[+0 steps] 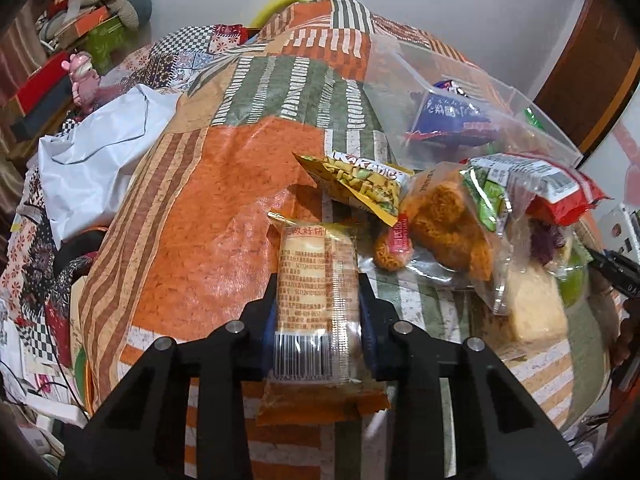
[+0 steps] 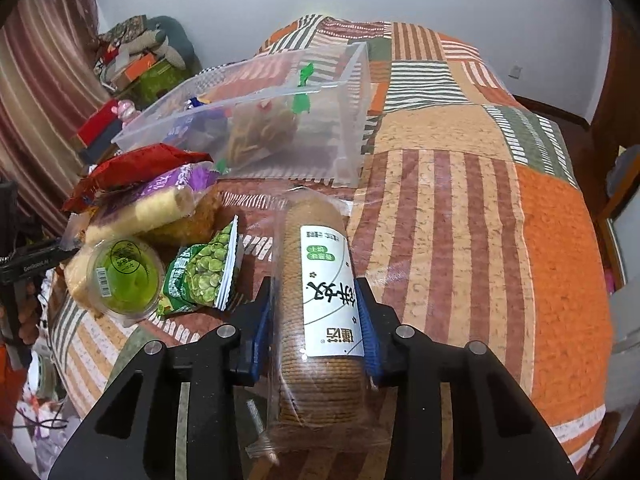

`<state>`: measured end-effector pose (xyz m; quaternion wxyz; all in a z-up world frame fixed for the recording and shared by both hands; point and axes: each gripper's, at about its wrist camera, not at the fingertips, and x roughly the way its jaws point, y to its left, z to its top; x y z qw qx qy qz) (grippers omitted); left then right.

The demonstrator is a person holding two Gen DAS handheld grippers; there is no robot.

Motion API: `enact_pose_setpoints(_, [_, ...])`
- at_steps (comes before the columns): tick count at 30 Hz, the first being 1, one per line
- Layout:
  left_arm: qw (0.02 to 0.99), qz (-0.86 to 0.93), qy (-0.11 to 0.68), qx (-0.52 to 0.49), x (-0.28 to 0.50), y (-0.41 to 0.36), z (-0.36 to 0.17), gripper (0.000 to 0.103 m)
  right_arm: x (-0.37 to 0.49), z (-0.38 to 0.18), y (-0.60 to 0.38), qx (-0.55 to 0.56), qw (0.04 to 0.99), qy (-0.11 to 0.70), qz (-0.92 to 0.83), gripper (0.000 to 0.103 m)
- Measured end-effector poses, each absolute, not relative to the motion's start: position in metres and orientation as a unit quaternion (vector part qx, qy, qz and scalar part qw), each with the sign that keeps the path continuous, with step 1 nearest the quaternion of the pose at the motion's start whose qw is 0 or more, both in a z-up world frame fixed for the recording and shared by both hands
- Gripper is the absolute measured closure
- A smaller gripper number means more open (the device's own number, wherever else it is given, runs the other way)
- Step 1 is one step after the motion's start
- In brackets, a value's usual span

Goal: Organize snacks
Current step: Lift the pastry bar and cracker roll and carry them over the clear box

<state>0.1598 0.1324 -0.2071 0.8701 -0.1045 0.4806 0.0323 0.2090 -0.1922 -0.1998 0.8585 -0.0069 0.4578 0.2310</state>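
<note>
My left tool (image 1: 318, 312) was clamped on a pale cracker pack (image 1: 316, 300), held above the patchwork cover (image 1: 200, 208). My right tool (image 2: 316, 320) gripped a long biscuit sleeve (image 2: 320, 312). A snack pile (image 2: 160, 240) lay just left of it, and a clear plastic bin (image 2: 352, 120) stood beyond, holding a few bags.

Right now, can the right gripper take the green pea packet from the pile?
Probably not yet. The right gripper has its jaws shut on the biscuit roll, so it is occupied. The green pea packet itself lies uncovered, just left of it.
</note>
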Motion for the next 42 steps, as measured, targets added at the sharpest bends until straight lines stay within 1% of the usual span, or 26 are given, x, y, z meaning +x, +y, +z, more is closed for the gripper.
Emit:
enact_pose_setpoints(9, [0.887, 0.044, 0.452, -0.084, 0.149, 0.127, -0.173, 0.069, 0.198, -0.185, -0.204, 0.006, 0.873, 0.433, 0.223, 0.069])
enact_pose_setpoints(19, [0.902, 0.043, 0.424, -0.075, 0.152, 0.120, -0.137, 0.069, 0.195, -0.148, -0.204, 0.008, 0.893, 0.386, 0.232, 0.069])
enact_pose_setpoints(31, [0.912, 0.022, 0.404, -0.066, 0.188, 0.107, -0.111, 0.069, 0.208, -0.114, -0.181, 0.002, 0.907, 0.335, 0.254, 0.069])
enact_pose_setpoints(42, [0.915, 0.005, 0.398, -0.061, 0.232, 0.094, -0.106, 0.069, 0.237, -0.109, -0.158, 0.008, 0.905, 0.327, 0.270, 0.069])
